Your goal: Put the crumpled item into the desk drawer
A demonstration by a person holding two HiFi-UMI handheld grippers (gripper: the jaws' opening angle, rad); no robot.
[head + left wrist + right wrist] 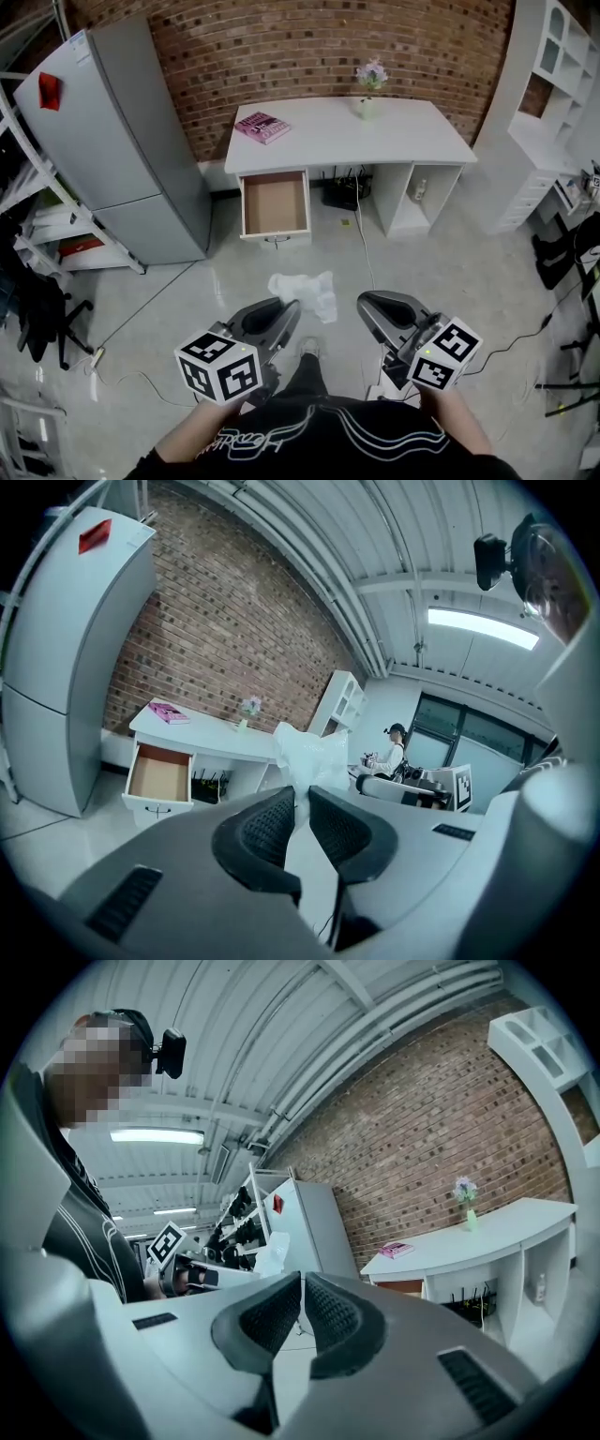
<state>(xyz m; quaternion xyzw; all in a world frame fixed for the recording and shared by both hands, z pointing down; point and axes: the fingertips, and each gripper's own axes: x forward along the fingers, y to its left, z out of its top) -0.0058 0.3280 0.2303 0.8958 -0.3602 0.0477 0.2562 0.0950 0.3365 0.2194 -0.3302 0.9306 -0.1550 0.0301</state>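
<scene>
The crumpled white item (305, 292) hangs above the floor, pinched at one edge by my left gripper (289, 309), which is shut on it. In the left gripper view the item (309, 754) bunches up above the pads, with the gripper (302, 803) clamped on its lower end. The white desk (347, 136) stands ahead against the brick wall. Its left drawer (275, 203) is pulled out, and its brown bottom shows bare. My right gripper (367, 304) is level with the left one. Its jaws (301, 1290) are shut with nothing between them.
A pink book (262, 126) and a small flower vase (367, 94) sit on the desk top. A grey fridge (122, 141) stands left of the desk, and white shelving (553, 112) stands at the right. Cables (360, 234) trail across the floor under and before the desk.
</scene>
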